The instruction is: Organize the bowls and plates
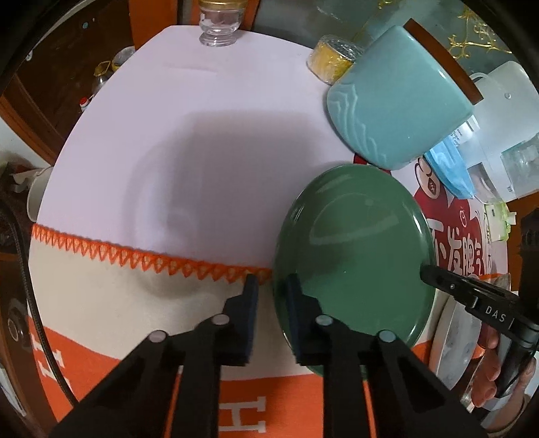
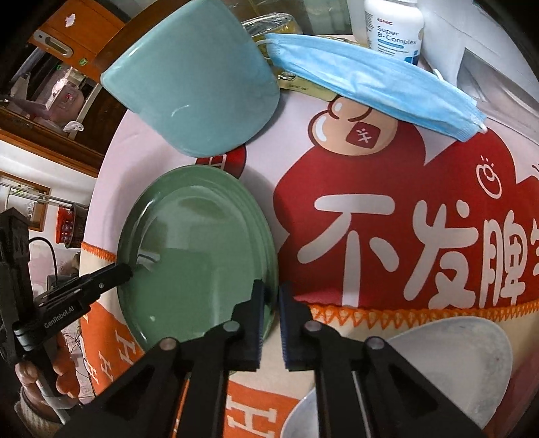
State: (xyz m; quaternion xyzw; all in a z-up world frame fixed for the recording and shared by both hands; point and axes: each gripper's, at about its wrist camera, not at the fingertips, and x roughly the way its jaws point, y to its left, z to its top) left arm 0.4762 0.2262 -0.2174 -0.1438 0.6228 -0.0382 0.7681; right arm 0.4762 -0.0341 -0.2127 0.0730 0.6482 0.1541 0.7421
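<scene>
The green plate [image 1: 357, 249] lies flat on the worktop [image 1: 202, 134], low and right of centre in the left wrist view and left of centre in the right wrist view. It rests partly on the pale sheet and partly over the orange zigzag hem [image 1: 151, 259] of the cloth.

The left gripper [image 1: 272, 286] straddles the plate's left rim: one finger stands outside on the cloth, the other sits on the green surface, and the fingers are drawn in on that edge. In the right wrist view the same tool enters from the lower left, its tip at the rim, with a hand below it.

The right gripper [image 2: 271, 296] is closed on the opposite rim, near the lower middle of its own view; its left finger overlaps the plate and its right finger is outside, over the red printed poster [image 2: 404, 219]. The gap between them is narrow.

An upturned teal bowl [image 1: 397, 97] sits just beyond the plate's far edge, very close, whether touching I cannot tell. A blue face mask [image 2: 370, 77] lies to the upper right. A white dish [image 2: 454, 353] occupies the lower right corner, near the right fingers. The broad pale area at centre left of the left wrist view is bare up to a glass jar [image 1: 217, 30] at the top edge.
</scene>
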